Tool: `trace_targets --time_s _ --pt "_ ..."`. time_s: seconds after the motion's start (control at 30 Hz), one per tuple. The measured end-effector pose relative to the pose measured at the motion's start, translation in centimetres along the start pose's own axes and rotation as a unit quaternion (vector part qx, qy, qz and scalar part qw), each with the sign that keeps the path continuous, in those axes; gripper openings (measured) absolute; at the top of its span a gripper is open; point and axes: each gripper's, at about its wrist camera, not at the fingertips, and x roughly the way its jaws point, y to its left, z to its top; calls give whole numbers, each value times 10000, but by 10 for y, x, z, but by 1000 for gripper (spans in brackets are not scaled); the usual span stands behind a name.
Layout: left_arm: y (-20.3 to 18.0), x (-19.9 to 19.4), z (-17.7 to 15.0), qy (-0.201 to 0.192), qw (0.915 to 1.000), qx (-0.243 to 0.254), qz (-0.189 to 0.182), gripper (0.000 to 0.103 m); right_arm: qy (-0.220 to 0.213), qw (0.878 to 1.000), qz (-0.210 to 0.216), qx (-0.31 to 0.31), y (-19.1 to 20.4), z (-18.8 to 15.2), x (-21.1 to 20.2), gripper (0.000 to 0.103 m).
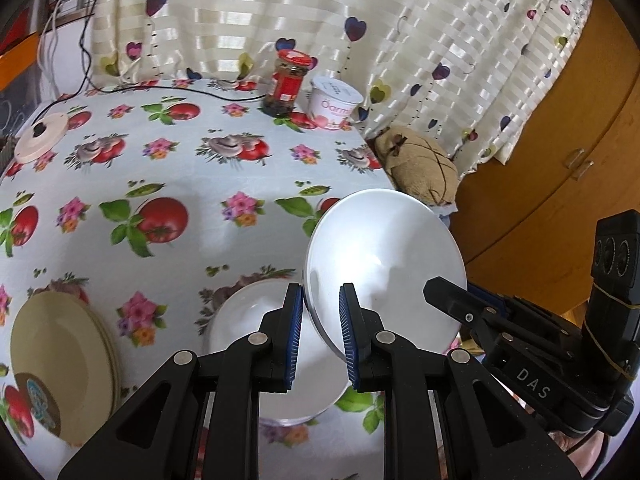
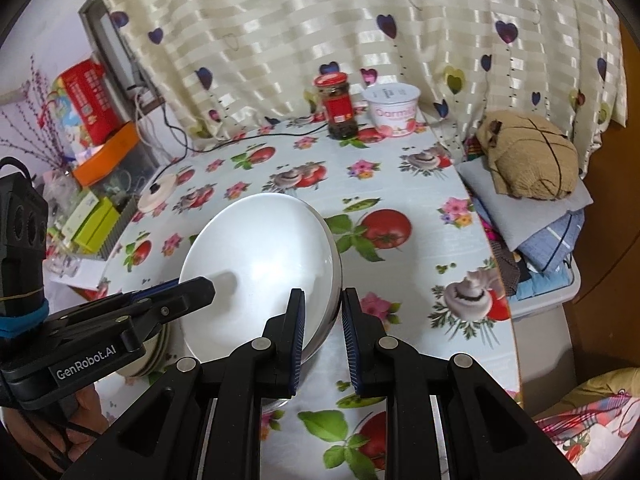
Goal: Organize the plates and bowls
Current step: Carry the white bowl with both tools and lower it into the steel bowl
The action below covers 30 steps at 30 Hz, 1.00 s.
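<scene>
Glossy white ceramic bowl point(image 2: 256, 276) — tilted on edge above the tabletop point(image 1: 192, 184), rim clamped by both the right hand-held gripper point(image 2: 322, 320) and the left hand-held gripper point(image 1: 320, 312). Second white bowl point(image 1: 256, 316) rests beneath. Stack of cream plates point(image 1: 60, 360) lies left, well apart — bare floral oilcloth between.

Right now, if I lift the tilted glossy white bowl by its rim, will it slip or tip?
The glossy white bowl shows bright highlights, so probably slippery. Tilted, with only its rim between the right tongs, it may swing down onto the second white bowl.
</scene>
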Motion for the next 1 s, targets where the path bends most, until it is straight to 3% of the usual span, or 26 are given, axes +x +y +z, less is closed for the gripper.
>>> trace_targets --time_s 0.5,1.0 --pt "33 -7 -25 240 9984 -262 445 20 413 9984 362 -156 31 -22 22 18" --pt "43 10 -36 612 9958 -366 575 20 855 9954 407 -133 32 -35 47 19"
